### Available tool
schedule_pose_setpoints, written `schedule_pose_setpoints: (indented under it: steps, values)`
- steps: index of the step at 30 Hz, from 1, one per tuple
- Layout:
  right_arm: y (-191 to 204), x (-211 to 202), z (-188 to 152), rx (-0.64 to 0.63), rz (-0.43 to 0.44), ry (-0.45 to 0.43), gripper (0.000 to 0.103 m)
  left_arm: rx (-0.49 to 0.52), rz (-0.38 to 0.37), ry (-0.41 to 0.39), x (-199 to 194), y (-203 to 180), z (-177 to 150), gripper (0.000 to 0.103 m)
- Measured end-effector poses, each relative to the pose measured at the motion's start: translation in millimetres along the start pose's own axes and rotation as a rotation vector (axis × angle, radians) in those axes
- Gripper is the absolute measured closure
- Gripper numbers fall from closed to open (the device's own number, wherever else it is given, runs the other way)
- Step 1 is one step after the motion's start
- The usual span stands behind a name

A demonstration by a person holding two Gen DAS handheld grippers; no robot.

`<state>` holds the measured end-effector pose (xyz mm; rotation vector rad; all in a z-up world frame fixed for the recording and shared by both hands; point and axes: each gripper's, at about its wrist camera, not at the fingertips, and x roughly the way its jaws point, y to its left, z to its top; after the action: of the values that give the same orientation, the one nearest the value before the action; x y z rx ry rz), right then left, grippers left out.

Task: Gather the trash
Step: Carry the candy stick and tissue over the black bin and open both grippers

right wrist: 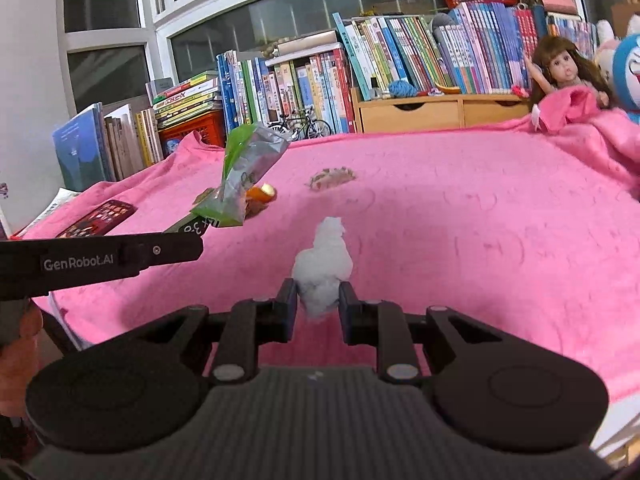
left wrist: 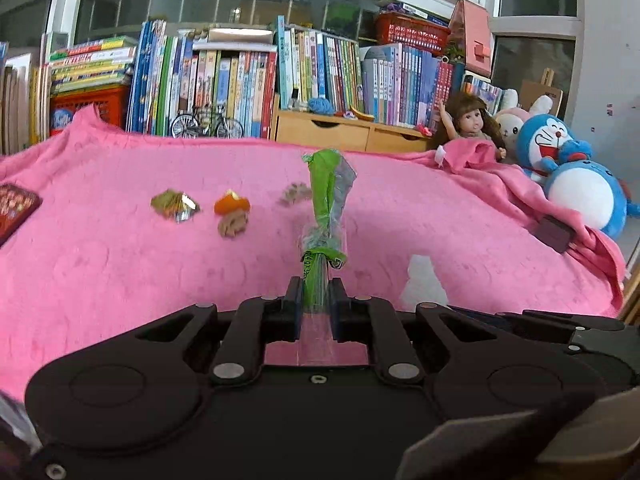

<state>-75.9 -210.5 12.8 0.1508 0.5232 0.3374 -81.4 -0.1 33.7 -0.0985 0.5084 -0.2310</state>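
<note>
Left tool point(left wrist: 316, 292): clamped on one green-and-silver wrapper point(left wrist: 326, 200), lifted above the pink blanket point(left wrist: 120, 272).
Right tool point(right wrist: 318, 300): gripping one white tissue wad point(right wrist: 324, 268).
Scraps on blanket: four — gold foil point(left wrist: 176, 205), orange peel point(left wrist: 232, 204), two brown bits point(left wrist: 232, 226).

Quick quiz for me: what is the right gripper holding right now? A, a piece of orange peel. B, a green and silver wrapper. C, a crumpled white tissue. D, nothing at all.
C: in the right wrist view the right gripper is closed on the crumpled white tissue, while the green and silver wrapper is in the left gripper.
</note>
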Motion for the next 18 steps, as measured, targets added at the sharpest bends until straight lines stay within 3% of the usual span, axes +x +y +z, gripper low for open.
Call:
schedule_pose_setpoints:
  steps: [8,18]
  values:
    - [9,-27,-24,-0.032,-0.001,0.018,0.075,-0.006,-0.025,0.058,-32,-9,-27,0.090]
    - [9,-44,-61,0.011,-0.005,0.104,0.075,-0.020,-0.042,0.206,-48,-13,-69,0.090]
